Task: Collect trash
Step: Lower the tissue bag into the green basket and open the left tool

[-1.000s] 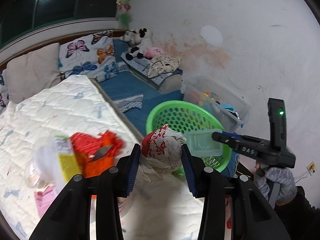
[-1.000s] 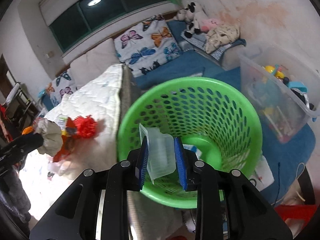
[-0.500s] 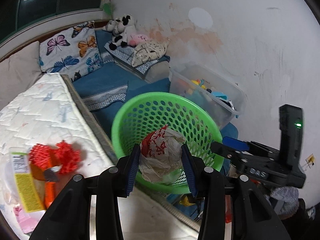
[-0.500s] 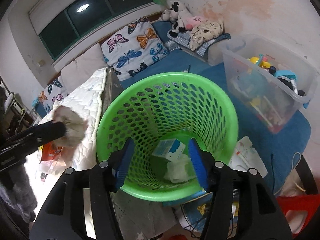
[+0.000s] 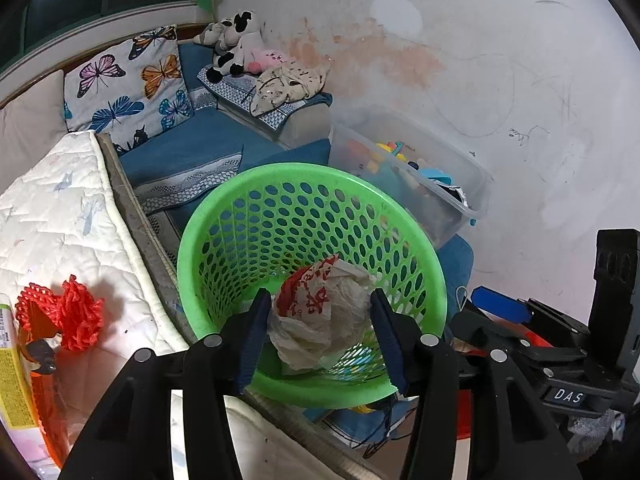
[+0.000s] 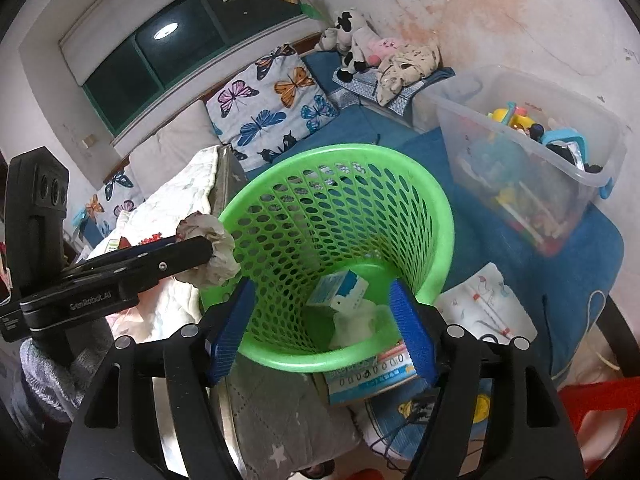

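Note:
A green perforated basket (image 5: 280, 172) (image 6: 340, 150) stands on the floor beside the bed. My left gripper (image 5: 319, 296) (image 6: 208, 248) hangs over the basket's near rim with a crumpled white and red wrapper (image 5: 320, 312) (image 6: 212, 248) between its pads. Its jaws are opening, though the wad still touches both pads. My right gripper (image 6: 320, 286) (image 5: 500, 308) is over the basket's mouth, jaws opening, with nothing between them. Inside the basket lie a blue and white carton (image 6: 340, 288) and pale crumpled trash (image 6: 356, 320).
A white quilted mattress (image 5: 60, 220) lies left of the basket, with a red net (image 5: 68, 312) and a yellow packet on it. A clear toy bin (image 5: 420, 188) (image 6: 520, 140) stands behind the basket by the wall. A printed booklet (image 6: 372, 372) lies under it.
My left gripper carried the wrapper from over the mattress to above the basket. My right gripper opened and the clear plastic tub it held dropped out of its jaws.

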